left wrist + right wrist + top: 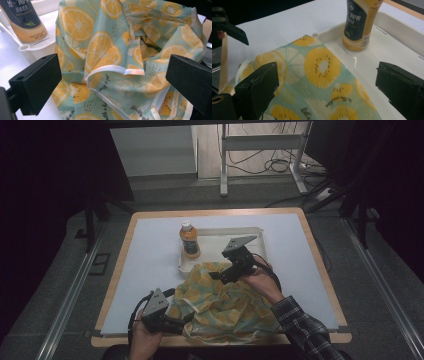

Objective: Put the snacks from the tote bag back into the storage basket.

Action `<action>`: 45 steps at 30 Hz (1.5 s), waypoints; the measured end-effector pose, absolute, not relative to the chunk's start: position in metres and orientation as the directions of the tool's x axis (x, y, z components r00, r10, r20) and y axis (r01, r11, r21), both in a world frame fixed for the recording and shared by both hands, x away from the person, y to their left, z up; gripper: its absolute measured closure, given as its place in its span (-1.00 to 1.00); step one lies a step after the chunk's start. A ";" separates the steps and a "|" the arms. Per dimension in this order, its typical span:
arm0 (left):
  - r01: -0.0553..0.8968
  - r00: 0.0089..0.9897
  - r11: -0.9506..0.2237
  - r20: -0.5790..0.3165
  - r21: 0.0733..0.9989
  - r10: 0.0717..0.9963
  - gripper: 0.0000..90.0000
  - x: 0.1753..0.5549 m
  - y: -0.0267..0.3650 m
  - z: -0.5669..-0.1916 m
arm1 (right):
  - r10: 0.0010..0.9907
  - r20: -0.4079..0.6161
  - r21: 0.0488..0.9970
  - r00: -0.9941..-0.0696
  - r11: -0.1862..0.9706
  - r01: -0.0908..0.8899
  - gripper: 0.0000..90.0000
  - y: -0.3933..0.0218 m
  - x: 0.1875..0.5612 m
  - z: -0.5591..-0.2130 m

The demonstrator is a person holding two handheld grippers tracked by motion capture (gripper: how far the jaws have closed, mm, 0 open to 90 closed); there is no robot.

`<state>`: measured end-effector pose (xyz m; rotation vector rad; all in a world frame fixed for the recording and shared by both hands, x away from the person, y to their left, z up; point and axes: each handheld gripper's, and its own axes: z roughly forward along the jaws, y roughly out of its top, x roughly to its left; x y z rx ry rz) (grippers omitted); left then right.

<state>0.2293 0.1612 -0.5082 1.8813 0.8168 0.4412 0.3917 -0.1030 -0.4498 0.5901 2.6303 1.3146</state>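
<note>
While both my grippers hang open, the fruit-print bag [225, 302] lies crumpled and ungrasped on the table.

My left gripper [172, 319] sits at the near left edge of the bag, jaws spread wide around a white-hemmed fold [117, 70] without pinching it. My right gripper [220, 274] hovers released over the bag's far edge, where the cloth laps over the rim of the white tray [220, 232]. The bottle [189, 240] stands upright in the tray's left end, apart from the bag. As I judge it, the work has barely begun: the mouth is not held open, and the bottle has yet to be lifted.
</note>
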 end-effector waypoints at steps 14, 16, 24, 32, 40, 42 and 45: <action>0.345 0.702 -0.273 -0.054 0.898 0.710 -0.99 0.229 0.162 -0.508 | 0.414 0.037 0.805 -0.909 0.527 0.273 -0.89 -0.119 0.381 -0.455; 0.345 0.705 -0.271 -0.057 0.899 0.707 -0.99 0.229 0.162 -0.508 | 0.417 0.034 0.800 -0.908 0.534 0.275 -0.89 -0.120 0.380 -0.456; 0.339 0.713 -0.264 -0.064 0.903 0.699 -1.00 0.229 0.162 -0.508 | 0.423 0.020 0.792 -0.906 0.546 0.272 -0.89 -0.125 0.375 -0.459; 0.340 0.711 -0.284 -0.048 0.897 0.701 -0.99 0.229 0.160 -0.509 | 0.427 0.015 0.785 -0.904 0.555 0.276 -0.90 -0.131 0.371 -0.461; 0.340 0.711 -0.286 -0.046 0.896 0.702 -0.99 0.229 0.161 -0.509 | 0.437 0.017 0.792 -0.899 0.543 0.279 -0.90 -0.138 0.365 -0.458; 0.341 0.711 -0.289 -0.044 0.894 0.702 -0.99 0.229 0.160 -0.509 | 0.439 0.017 0.792 -0.899 0.542 0.280 -0.89 -0.139 0.364 -0.458; 0.341 0.712 -0.292 -0.043 0.894 0.701 -0.99 0.229 0.160 -0.509 | 0.442 0.015 0.792 -0.897 0.542 0.281 -0.89 -0.142 0.362 -0.458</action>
